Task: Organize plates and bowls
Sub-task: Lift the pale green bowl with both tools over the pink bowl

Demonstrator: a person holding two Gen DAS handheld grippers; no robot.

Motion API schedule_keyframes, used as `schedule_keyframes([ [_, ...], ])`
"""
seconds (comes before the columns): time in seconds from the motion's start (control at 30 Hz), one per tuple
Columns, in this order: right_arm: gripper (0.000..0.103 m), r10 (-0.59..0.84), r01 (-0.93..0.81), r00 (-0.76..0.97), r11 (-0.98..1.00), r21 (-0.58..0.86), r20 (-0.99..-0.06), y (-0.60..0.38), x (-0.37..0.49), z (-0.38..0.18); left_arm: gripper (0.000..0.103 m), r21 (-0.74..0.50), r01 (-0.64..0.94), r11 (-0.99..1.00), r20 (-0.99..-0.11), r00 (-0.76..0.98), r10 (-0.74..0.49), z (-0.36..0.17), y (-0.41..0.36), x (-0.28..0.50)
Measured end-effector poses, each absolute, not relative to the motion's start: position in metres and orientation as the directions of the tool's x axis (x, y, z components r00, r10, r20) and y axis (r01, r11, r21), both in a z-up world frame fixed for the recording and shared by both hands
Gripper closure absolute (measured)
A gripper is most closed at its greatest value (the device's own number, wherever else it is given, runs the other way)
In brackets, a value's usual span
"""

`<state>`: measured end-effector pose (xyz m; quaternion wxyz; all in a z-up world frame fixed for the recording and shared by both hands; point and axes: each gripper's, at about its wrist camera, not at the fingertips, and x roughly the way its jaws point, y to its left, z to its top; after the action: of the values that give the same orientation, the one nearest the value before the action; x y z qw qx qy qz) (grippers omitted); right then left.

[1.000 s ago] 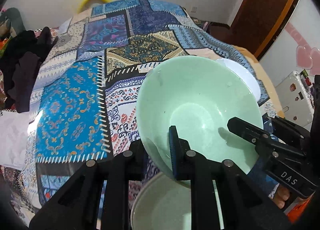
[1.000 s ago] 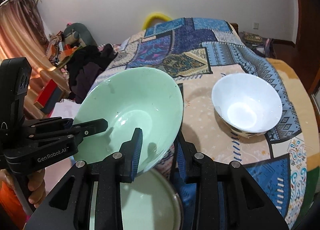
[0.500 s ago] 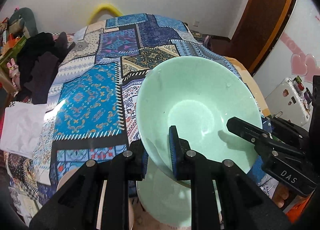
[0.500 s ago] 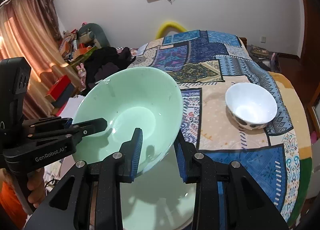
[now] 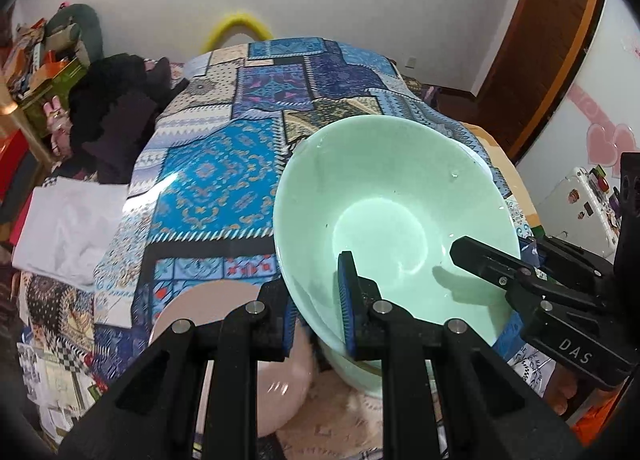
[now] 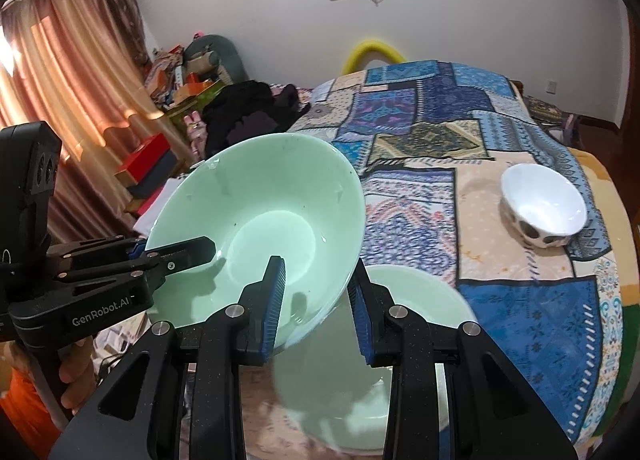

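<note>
A pale green bowl [image 5: 392, 215] is held in the air by both grippers. My left gripper [image 5: 318, 308] is shut on its near left rim; my right gripper [image 6: 316, 296] is shut on its near right rim, and the bowl also shows in the right wrist view [image 6: 260, 227]. Under it a second green bowl [image 6: 400, 344] sits on the table; its edge shows in the left wrist view [image 5: 356, 376]. A pink plate [image 5: 276, 388] lies to its left. A white bowl with dark spots [image 6: 544, 207] stands at the far right.
The table carries a blue patchwork cloth [image 5: 216, 179], which also shows in the right wrist view [image 6: 532, 316]. Dark clothes [image 5: 112, 107] and white fabric [image 5: 68, 227] lie off its left side. A white case [image 5: 580, 199] stands to the right.
Both grippers have lifted the green bowl and drawn back toward me. The second green bowl below and the pink plate have come into view, and the white bowl looks farther away.
</note>
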<state>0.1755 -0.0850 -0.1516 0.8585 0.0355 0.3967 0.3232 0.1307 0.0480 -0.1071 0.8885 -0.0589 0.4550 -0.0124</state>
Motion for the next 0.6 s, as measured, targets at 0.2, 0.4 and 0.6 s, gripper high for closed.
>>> schedule_keyframes([
  [0.2, 0.074, 0.613, -0.567, 0.429, 0.755, 0.331, -0.663, -0.054, 0.168, -0.16, 0.085, -0.125, -0.09, 0.988, -0.81, 0.584, -0.049, -0.111, 0.078, 0.109],
  [0.4, 0.074, 0.633, -0.604, 0.372, 0.721, 0.341, -0.678, -0.025, 0.163, -0.172, 0.085, -0.115, -0.144, 0.983, -0.817, 0.576, -0.011, -0.12, 0.107, 0.09],
  [0.6, 0.074, 0.633, -0.619, 0.328, 0.705, 0.347, -0.701, -0.006, 0.157, -0.186, 0.085, -0.107, -0.184, 0.977, -0.833, 0.554, 0.013, -0.134, 0.131, 0.075],
])
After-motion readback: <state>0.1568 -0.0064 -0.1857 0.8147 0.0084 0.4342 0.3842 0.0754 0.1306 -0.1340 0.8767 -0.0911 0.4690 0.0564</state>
